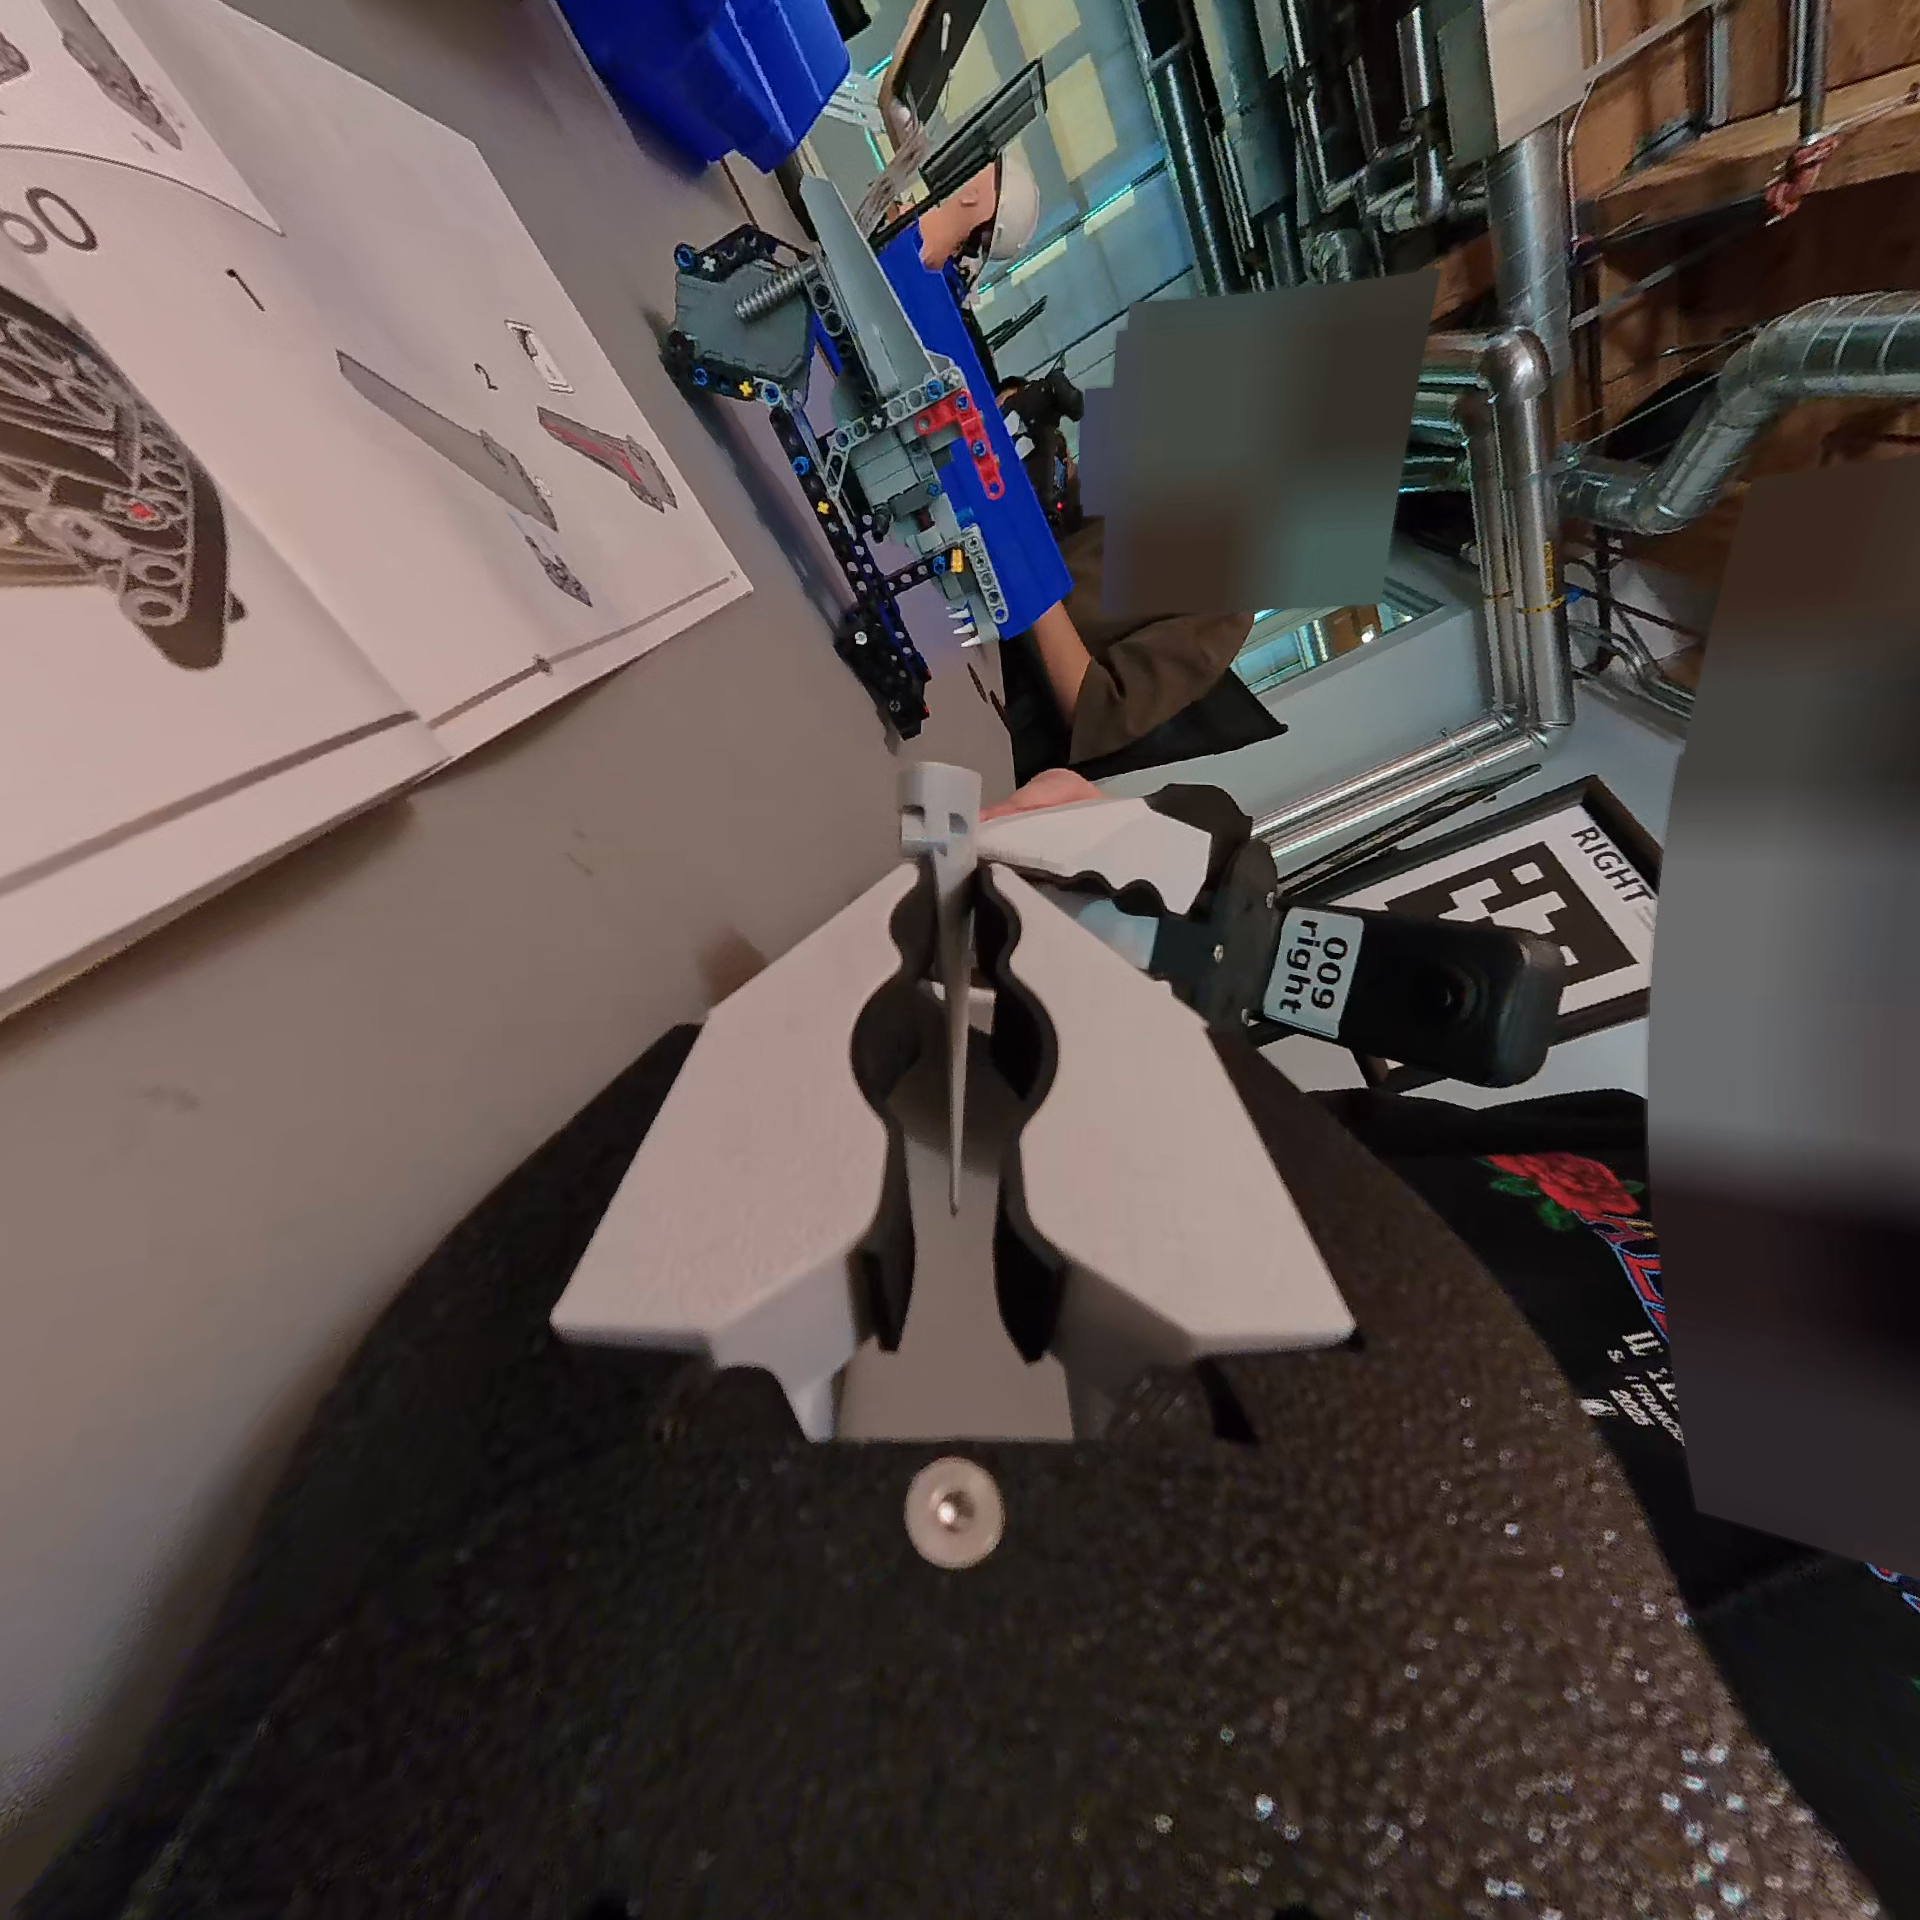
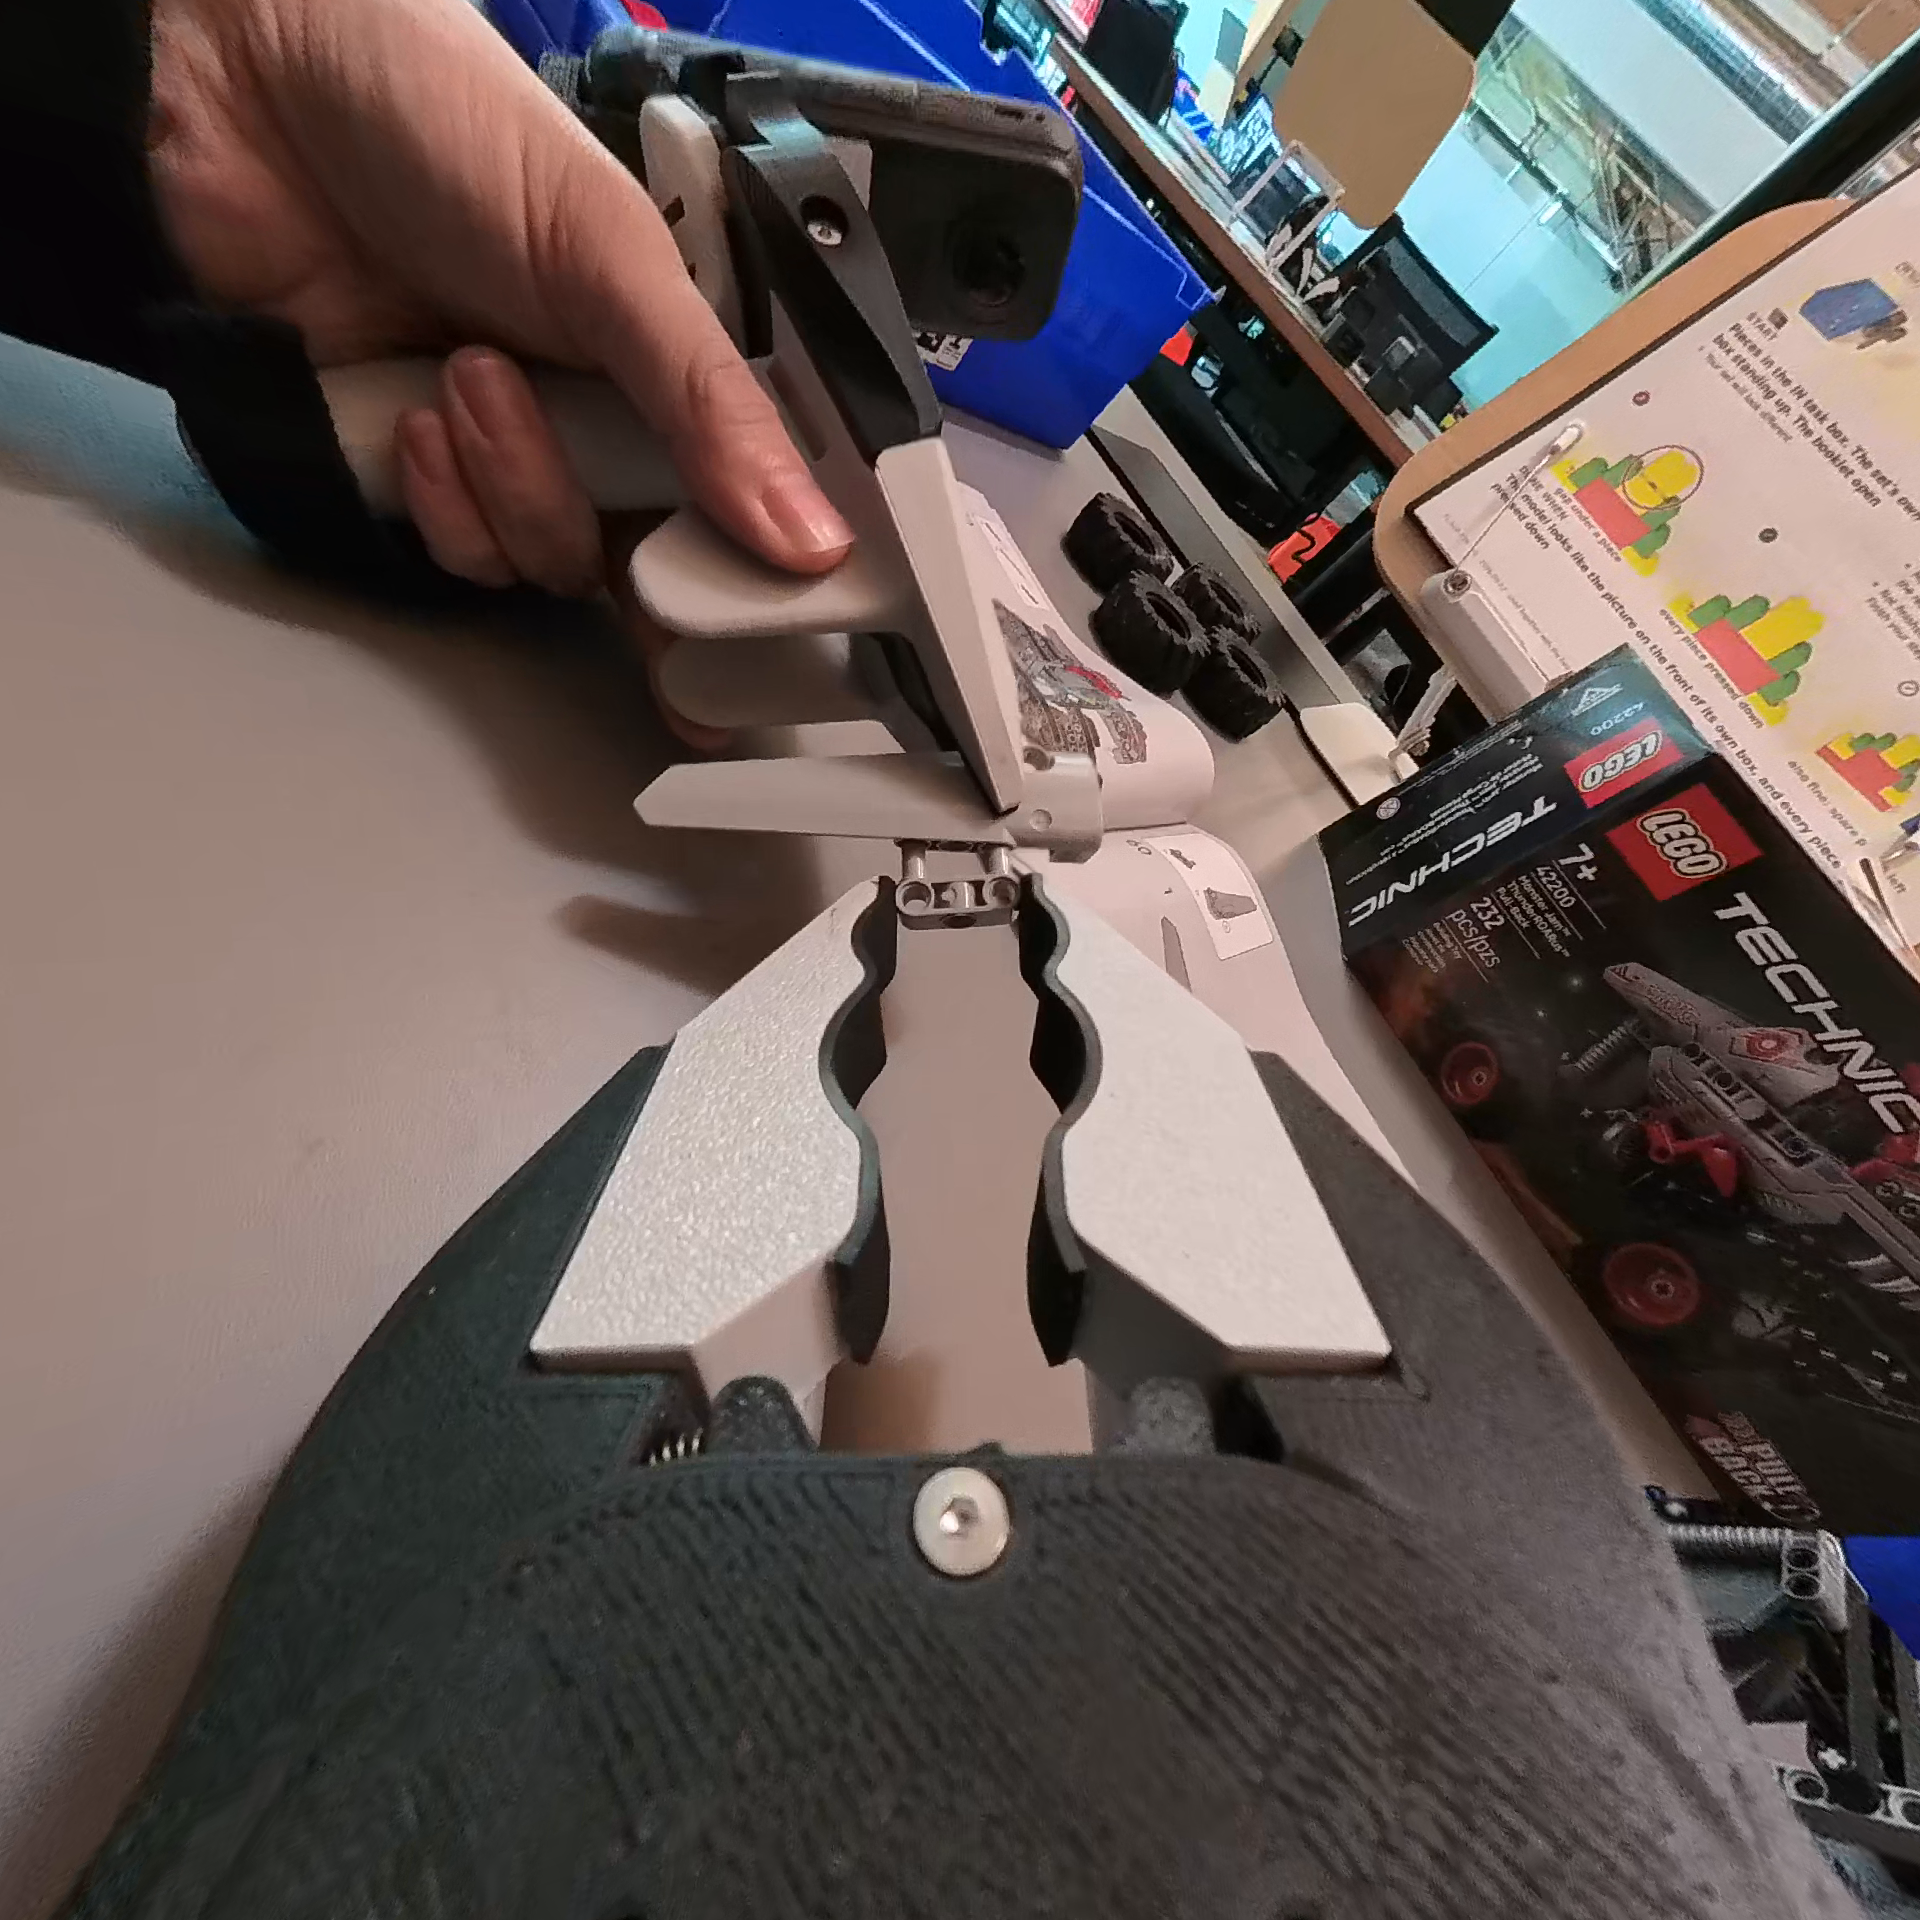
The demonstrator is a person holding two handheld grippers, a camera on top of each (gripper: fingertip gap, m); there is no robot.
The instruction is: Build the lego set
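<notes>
My left gripper [image 1: 948, 883] is shut on a long thin grey panel [image 1: 954, 1039], seen edge-on between its fingers. A small grey connector [image 1: 938, 808] sits at the panel's far end. My right gripper [image 2: 956, 896] is shut on this connector [image 2: 954, 900], whose two pins point up against the panel [image 2: 821, 806]. In the left wrist view the right gripper [image 1: 992, 836] reaches in from the right. In the right wrist view a hand [image 2: 468, 260] holds the left gripper [image 2: 1003, 795] just above. The partly built model [image 1: 862, 457] stands farther back on the table.
An open instruction booklet [image 1: 312, 468] lies to the left of the model. The set's box [image 2: 1662, 1039], several black tyres [image 2: 1174, 613], blue bins [image 2: 1039, 260] and an instruction board [image 2: 1714, 520] are at the right. A person sits behind the table [image 1: 1143, 665]. Less than 4 cm separates the two grippers' tips. The partly built model [image 1: 862, 457] is about equally far from each gripper, around 25 cm.
</notes>
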